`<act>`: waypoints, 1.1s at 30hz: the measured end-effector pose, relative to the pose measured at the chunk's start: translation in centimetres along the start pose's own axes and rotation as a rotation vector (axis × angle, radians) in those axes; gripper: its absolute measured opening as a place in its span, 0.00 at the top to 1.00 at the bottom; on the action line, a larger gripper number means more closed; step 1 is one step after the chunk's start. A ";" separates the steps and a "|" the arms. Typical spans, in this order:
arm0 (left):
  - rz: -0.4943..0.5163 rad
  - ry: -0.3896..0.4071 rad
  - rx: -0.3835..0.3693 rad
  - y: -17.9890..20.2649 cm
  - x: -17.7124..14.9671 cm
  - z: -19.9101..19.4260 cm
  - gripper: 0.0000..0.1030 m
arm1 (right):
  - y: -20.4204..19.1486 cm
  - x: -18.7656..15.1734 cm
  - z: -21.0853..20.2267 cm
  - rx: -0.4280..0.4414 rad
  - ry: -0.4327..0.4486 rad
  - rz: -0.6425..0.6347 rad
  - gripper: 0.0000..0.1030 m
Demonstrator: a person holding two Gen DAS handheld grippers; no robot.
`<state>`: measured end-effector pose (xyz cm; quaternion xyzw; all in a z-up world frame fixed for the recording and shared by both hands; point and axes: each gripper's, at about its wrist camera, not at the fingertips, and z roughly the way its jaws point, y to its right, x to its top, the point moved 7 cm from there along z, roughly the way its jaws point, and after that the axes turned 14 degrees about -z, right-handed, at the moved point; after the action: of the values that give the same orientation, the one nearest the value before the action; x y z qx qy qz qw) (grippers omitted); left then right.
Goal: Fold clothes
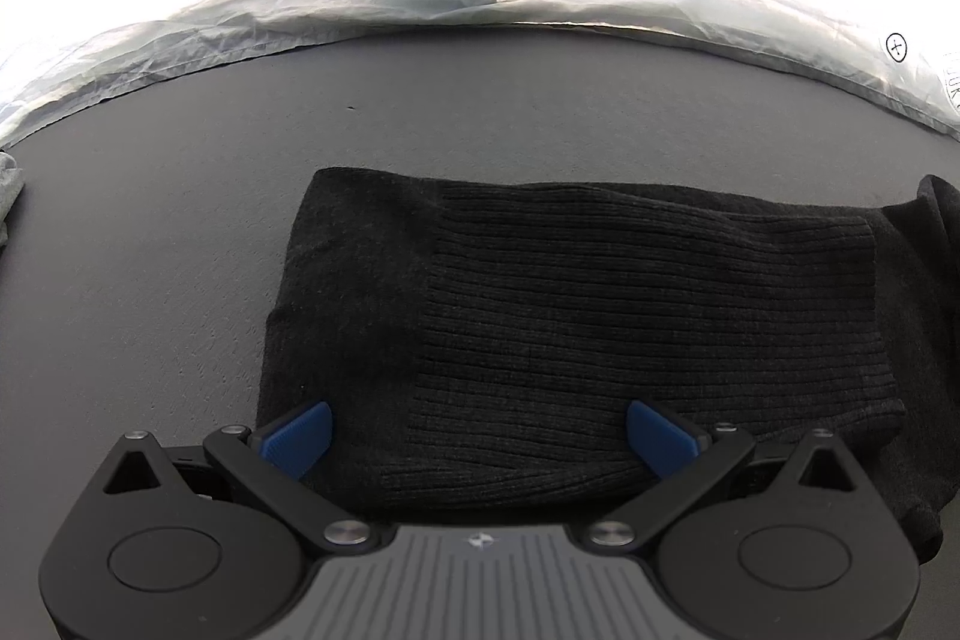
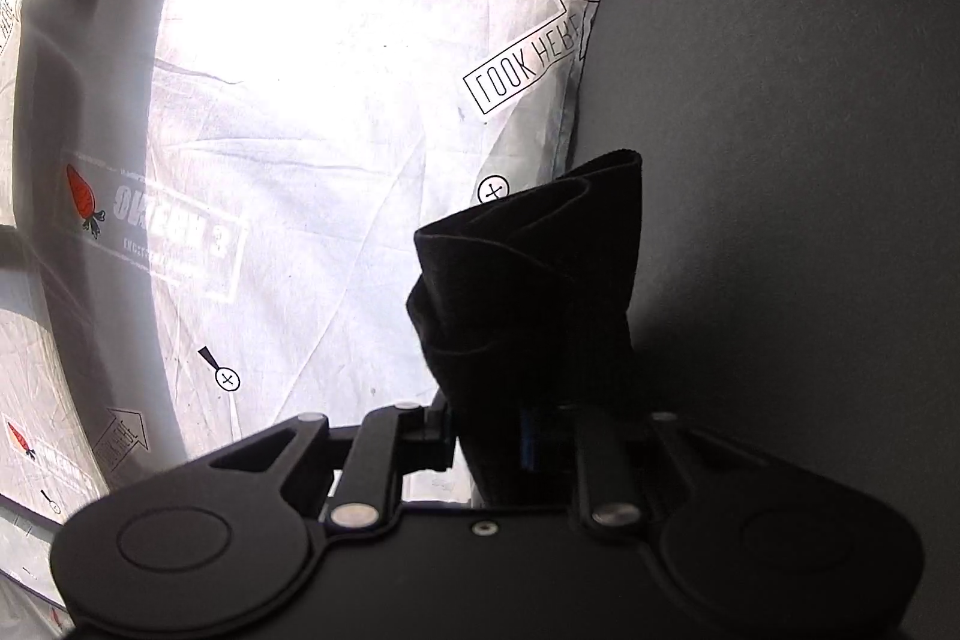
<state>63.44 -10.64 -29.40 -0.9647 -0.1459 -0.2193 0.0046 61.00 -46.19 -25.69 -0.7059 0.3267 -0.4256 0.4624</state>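
Now your right hand-held gripper (image 2: 516,436) is clamped on a bunched end of the black ribbed knit garment (image 1: 570,316) lying on the dark grey table (image 1: 180,280); your left hand-held gripper (image 1: 478,433) hovers spread, seemingly untouching. Carry the fold over evenly.

Left black plastic two-finger gripper (image 1: 479,439): bright blue ribbed pads (image 1: 298,437) at ten and two o'clock, silver pivot screws, round black discs either side, and a grey grooved centre plate. Right matte black two-finger gripper (image 2: 516,439): same discs, same silver screws, a sliver of blue pad.
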 end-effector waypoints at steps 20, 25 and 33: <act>-0.091 0.047 -0.058 -5.3 2.3 -3.0 0.00 | -5.7 -15.1 8.9 0.028 -0.403 -0.073 0.66; -0.158 0.039 -0.202 -6.4 3.0 -4.2 0.01 | -5.0 -16.4 9.8 0.083 -0.383 0.156 0.62; -0.170 0.010 -0.342 -4.3 2.5 -3.6 0.01 | -4.2 -16.1 8.6 0.084 -0.330 0.274 0.61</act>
<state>62.84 -6.10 -25.31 -0.9345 -0.1874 -0.2454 -0.1773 62.18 -27.67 -28.42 -0.6950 0.3216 -0.2508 0.5922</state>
